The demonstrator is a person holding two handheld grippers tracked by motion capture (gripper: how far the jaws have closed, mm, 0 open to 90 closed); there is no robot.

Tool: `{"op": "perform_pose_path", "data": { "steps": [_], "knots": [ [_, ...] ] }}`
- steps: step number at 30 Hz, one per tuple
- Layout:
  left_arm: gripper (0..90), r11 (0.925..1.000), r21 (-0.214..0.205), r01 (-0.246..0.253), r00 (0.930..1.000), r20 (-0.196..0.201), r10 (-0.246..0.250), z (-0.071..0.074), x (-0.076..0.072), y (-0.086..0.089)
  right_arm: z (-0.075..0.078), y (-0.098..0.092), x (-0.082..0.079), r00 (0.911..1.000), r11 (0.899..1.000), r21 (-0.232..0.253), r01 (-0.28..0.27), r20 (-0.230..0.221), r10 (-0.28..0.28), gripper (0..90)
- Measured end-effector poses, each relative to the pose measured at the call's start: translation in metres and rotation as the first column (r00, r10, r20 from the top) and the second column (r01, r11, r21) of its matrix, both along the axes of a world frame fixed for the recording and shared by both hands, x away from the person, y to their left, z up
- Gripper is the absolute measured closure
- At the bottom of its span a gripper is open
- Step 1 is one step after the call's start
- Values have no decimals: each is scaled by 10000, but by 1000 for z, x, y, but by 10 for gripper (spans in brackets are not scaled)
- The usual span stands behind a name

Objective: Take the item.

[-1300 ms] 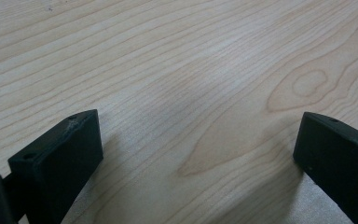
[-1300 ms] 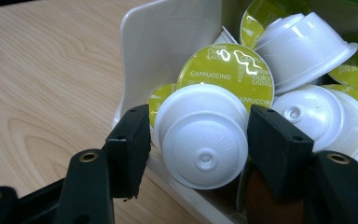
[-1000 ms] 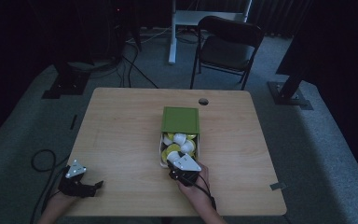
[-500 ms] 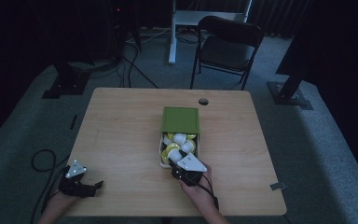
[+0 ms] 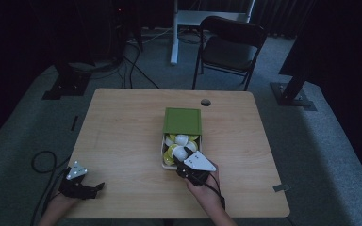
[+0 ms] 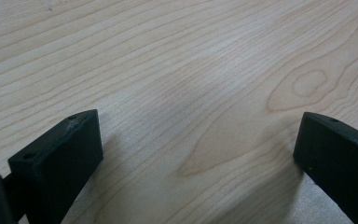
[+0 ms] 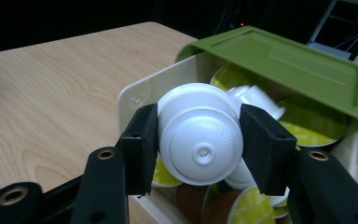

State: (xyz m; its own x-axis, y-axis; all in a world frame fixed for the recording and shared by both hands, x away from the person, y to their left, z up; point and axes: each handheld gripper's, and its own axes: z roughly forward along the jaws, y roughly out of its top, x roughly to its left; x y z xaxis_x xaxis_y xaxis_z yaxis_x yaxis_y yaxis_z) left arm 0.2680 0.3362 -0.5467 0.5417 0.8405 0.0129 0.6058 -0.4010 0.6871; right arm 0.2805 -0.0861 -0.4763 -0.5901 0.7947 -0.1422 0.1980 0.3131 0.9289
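Light wood-grain table [image 5: 122,141] under everything, square top with a small round hole [image 5: 205,102] near the far edge. Mid-table I see the cream rectangular plastic box [image 7: 140,95], its flat green lid [image 5: 183,120] slid back over the far half, near half open. Box holds a pile of white plastic capsules with yellow-green foil tops [image 7: 314,123], lying at all angles.

My right gripper [image 5: 183,157] sits at the near end of the box, over its open half. Jaws are clamped on one white dome-shaped plastic capsule [image 7: 199,140]: in the right gripper view the pads press its two sides, capsule dead centre between them, rounded bottom with the small centre dimple facing the camera. It sits above the rest of the pile, just over the near rim of the box, no longer lying among the others.

My left gripper [image 5: 96,187] is well apart, at the near left corner of the table. Left gripper view shows both jaws spread wide, bare wood between them, nothing gripped.
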Motion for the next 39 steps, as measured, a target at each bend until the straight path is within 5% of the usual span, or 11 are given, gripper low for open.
{"op": "perform_pose_path", "data": {
  "steps": [11, 17, 39],
  "knots": [
    [12, 10000, 1, 1, 10000, -1, -1, 0, 0, 0, 23, -21, 3, 9982, 9987, 311, 393, 431, -406, 490],
    [12, 10000, -1, -2, 10000, -1, 2, 0, 0, 0, 39, -49, 8, 9909, 9920, 641, 1091, 722, -1136, 490],
    [12, 10000, 1, -1, 10000, -1, 1, 0, 0, 0, 30, -114, 14, 9608, 9618, 464, 2697, 535, -2720, 491]
  ]
}}
